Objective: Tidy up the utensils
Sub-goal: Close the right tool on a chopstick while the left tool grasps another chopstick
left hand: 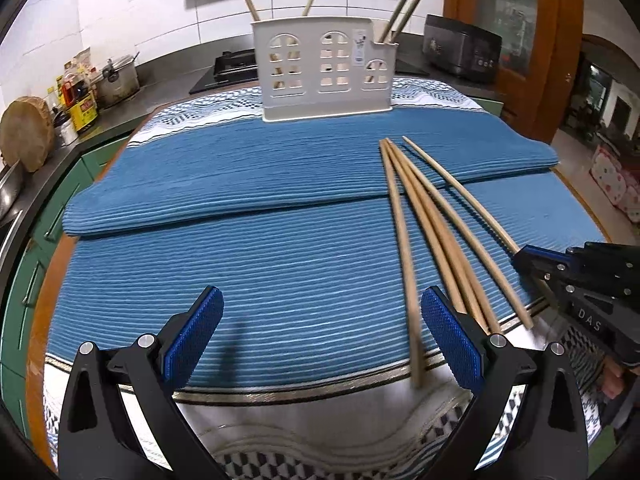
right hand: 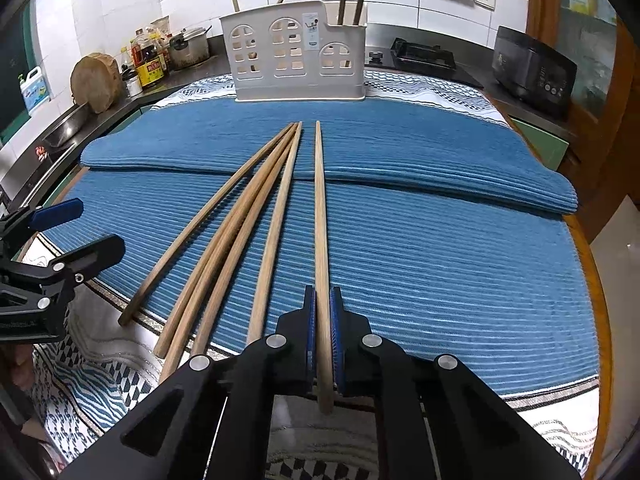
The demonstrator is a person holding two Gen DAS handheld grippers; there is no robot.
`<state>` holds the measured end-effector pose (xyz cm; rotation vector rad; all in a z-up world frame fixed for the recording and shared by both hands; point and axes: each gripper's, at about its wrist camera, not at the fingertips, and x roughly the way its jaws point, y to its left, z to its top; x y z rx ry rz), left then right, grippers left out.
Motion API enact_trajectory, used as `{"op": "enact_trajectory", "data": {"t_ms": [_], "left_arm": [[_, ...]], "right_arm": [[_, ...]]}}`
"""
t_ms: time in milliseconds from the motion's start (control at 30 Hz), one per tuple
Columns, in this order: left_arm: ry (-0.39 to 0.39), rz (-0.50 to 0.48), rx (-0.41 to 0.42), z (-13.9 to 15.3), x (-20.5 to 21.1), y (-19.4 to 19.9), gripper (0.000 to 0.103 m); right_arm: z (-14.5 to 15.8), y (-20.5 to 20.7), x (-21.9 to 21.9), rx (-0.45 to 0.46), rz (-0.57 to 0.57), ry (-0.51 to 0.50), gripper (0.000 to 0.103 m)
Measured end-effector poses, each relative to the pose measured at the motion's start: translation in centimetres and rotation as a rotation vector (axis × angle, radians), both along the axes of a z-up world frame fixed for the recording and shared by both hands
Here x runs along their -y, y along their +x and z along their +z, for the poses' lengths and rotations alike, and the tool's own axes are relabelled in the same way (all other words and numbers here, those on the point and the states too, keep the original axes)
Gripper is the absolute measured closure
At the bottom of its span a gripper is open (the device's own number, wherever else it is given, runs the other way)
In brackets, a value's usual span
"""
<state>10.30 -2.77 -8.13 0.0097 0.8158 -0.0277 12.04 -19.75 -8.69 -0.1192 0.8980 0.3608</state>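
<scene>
My right gripper is shut on the near end of one long wooden chopstick, which points straight toward the white utensil holder at the back of the blue mat. Several loose chopsticks fan out on the mat just left of it. My left gripper is open low over the mat's near edge. The near end of one loose chopstick lies just inside its right finger, not pinched. The holder has chopsticks standing in it. At the right edge, the right gripper holds the outermost chopstick.
A patterned white cloth hangs over the table's near edge. On the counter at left are a round wooden board, bottles and a pot. A stove and a black cooker sit behind.
</scene>
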Motion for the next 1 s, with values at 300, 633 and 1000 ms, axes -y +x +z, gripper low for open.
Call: {"op": "enact_trajectory", "data": {"t_ms": [300, 633, 1000], "left_arm": [[-0.005, -0.041, -0.006, -0.3, 2.3, 1.2, 0.005], [0.008, -0.062, -0.038, -0.6, 3.1, 2.7, 0.029], [-0.026, -0.098, -0.078, -1.2, 4.1, 3.3, 0.073]], "right_arm": [[0.1, 0.0, 1.0, -0.007, -0.009, 0.034, 0.095], [0.0, 0.0, 1.4, -0.019, -0.003, 0.064, 0.094], [0.0, 0.1, 1.5, -0.029, 0.004, 0.082, 0.094]]}}
